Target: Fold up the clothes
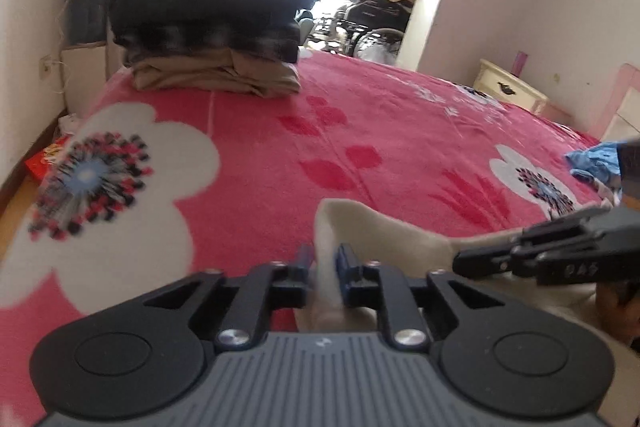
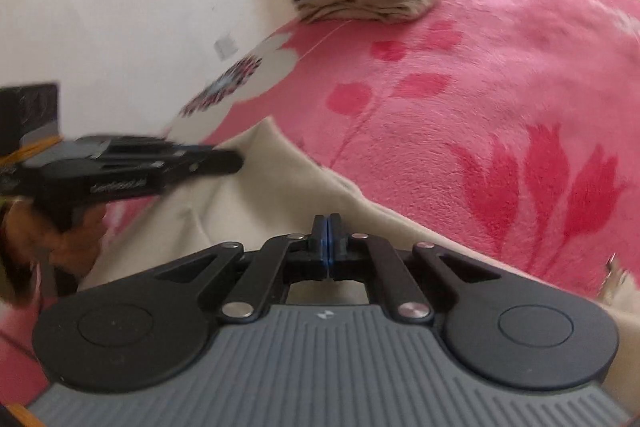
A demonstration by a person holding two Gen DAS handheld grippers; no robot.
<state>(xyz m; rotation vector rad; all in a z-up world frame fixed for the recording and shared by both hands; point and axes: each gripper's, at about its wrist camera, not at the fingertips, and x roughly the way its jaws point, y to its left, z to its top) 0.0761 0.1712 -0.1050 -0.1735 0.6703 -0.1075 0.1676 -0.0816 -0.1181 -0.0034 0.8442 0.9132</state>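
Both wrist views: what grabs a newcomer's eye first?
The pink floral blanket fills both views, covering the bed. At its far corner by the wall sits a tall stack of folded clothes, dark layers over tan. Up close, a cream garment lies on the blanket's near edge, a fold of it standing between the left claw's slightly parted fingers, while the right claw is shut above it.
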